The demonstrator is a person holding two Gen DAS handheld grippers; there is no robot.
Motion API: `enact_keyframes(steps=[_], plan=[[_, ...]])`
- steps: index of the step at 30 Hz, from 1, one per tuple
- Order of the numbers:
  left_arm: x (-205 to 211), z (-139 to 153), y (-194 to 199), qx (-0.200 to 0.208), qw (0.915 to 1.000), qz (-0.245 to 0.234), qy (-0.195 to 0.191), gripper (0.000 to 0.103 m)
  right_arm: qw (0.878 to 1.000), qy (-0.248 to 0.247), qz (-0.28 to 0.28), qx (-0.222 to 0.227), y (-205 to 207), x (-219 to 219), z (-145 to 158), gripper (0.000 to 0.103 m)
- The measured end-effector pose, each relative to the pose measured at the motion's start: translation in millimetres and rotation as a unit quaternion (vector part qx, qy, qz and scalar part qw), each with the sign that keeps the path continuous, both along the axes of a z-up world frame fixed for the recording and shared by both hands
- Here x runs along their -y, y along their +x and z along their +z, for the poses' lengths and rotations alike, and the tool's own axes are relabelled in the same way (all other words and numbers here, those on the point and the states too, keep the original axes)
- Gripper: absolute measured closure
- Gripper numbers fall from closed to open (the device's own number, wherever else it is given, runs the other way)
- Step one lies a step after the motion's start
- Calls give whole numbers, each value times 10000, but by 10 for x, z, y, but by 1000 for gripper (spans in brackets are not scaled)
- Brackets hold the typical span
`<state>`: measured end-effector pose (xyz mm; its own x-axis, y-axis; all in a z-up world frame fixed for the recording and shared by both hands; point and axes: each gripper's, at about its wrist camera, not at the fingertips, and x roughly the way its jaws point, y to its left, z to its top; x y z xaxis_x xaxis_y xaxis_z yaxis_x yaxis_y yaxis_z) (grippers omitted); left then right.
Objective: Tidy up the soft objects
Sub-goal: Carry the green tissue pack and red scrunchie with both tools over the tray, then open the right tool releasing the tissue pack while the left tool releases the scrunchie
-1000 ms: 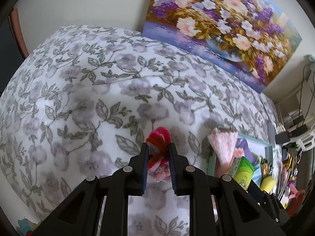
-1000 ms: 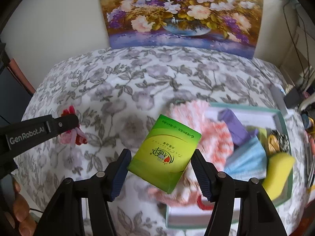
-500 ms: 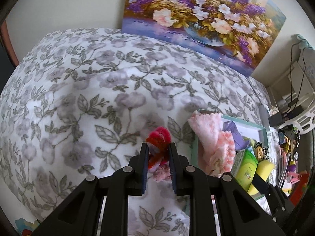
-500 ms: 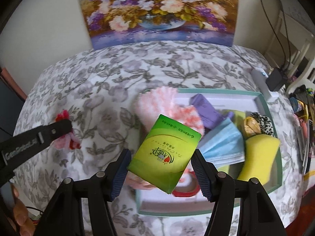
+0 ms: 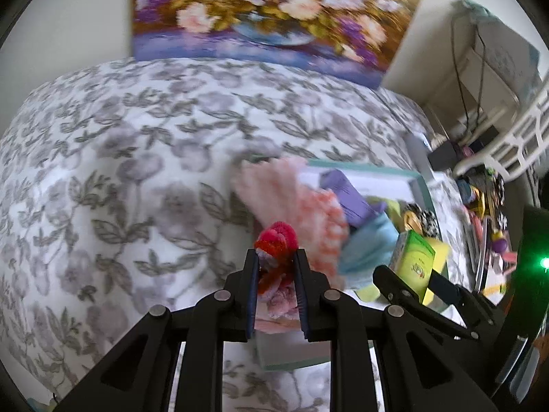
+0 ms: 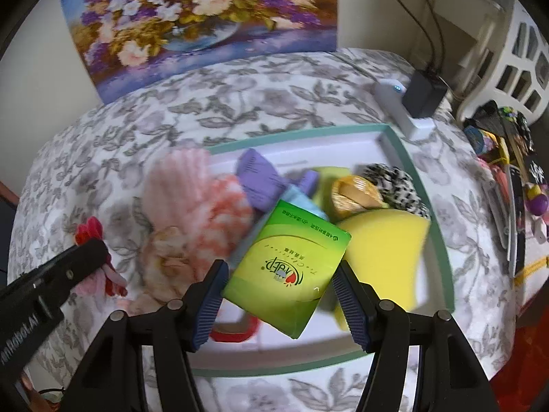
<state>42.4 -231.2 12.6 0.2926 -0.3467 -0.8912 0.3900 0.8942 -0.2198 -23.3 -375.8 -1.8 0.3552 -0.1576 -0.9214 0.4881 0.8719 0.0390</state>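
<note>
Left wrist: our left gripper point(image 5: 276, 267) jaws clamp red-pink fuzzy toy point(image 5: 275, 240); right gripper point(image 6: 281, 292) jaws clamp glossy green tissue pack point(image 6: 286, 267) between pads.

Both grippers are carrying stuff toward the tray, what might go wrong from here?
The green tissue pack sits skewed in the right gripper, so it might twist loose. The tray is already crowded, so drops may land on top and roll out. The left gripper pinches the red fuzzy toy close to the right one; they might bump.

The left gripper point(image 5: 276, 267) pinched a red fuzzy toy point(image 5: 276, 240) over the near-left corner of the teal-rimmed tray point(image 5: 420, 185).
</note>
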Motion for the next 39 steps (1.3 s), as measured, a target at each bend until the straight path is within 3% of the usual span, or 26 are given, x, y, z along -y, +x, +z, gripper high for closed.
enact_keyframes(steps=[10, 18, 24, 27, 39], plan=[[363, -177, -167, -305, 9984, -477, -54, 82, 9997, 110, -192, -60, -120, 220, -66, 36], [375, -287, -138, -480, 9979, -429, 18, 82, 9996, 129, -71, -257, -107, 199, -160, 36], [336, -295, -110, -624, 9974, -362, -51, 73, 9994, 136, -44, -329, -104, 190, -173, 36], [303, -281, -95, -679, 9972, -310, -97, 64, 9991, 135, -23, -396, -103, 192, -189, 36], [116, -64, -113, -392, 9992, -71, -85, 63, 9988, 137, 122, -451, -119, 124, -164, 36]])
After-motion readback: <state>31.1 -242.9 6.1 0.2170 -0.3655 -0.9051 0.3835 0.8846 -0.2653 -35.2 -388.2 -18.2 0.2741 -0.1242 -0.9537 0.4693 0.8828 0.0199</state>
